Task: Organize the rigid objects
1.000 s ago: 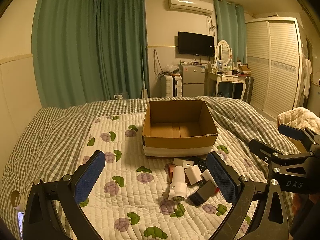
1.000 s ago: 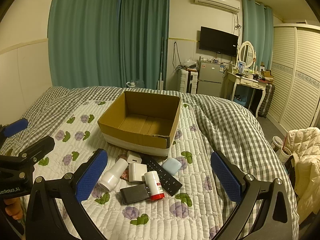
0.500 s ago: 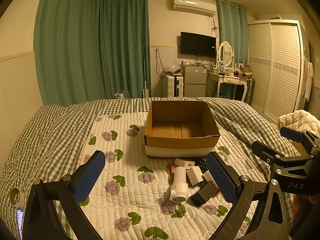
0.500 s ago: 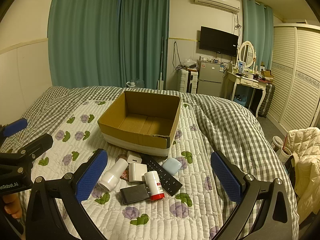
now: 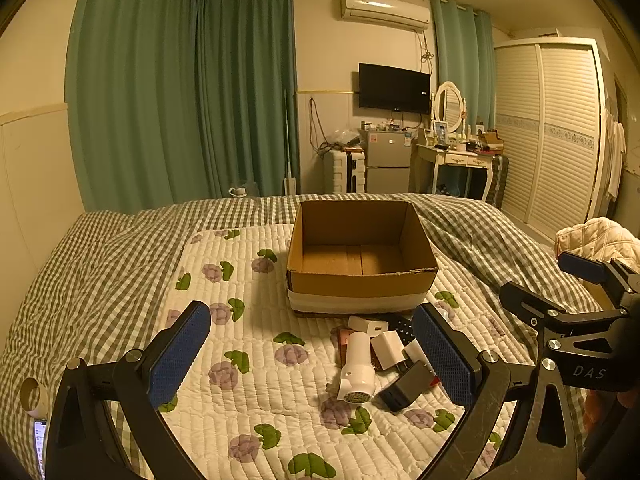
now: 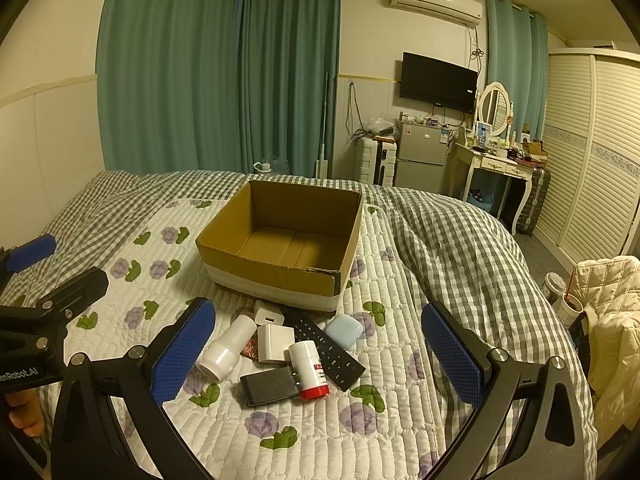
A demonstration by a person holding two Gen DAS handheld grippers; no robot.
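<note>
Since a second ago my left gripper has drifted a little, so the cardboard box sits slightly further right and lower in its view; my right gripper has barely shifted. Both tools are spread wide with nothing between the fingers. Each finger is a black angular frame ending in a flat pad covered with dimpled blue rubber.

Just beyond my right gripper lies the cluster of rigid objects, all resting on the quilt. A white cylindrical bottle lies on its side with its round base toward me. Beside it sit two white boxy chargers, one nearer the box, one nearer me. A white tube with a red cap lies against a flat black remote with rows of small buttons. A dark rectangular adapter with metal prongs lies nearest me, touching the tube. A smooth, rounded pale blue case rests just right of the remote. Something reddish is half hidden under the bottle and chargers; I cannot tell what it is.

Behind the cluster stands the open box, brown corrugated card with a white band around its base, its floor bare.

The quilt is white, ribbed with stitching, printed with purple flowers and green leaves, spread over a grey gingham duvet. Teal curtains hang behind.
</note>
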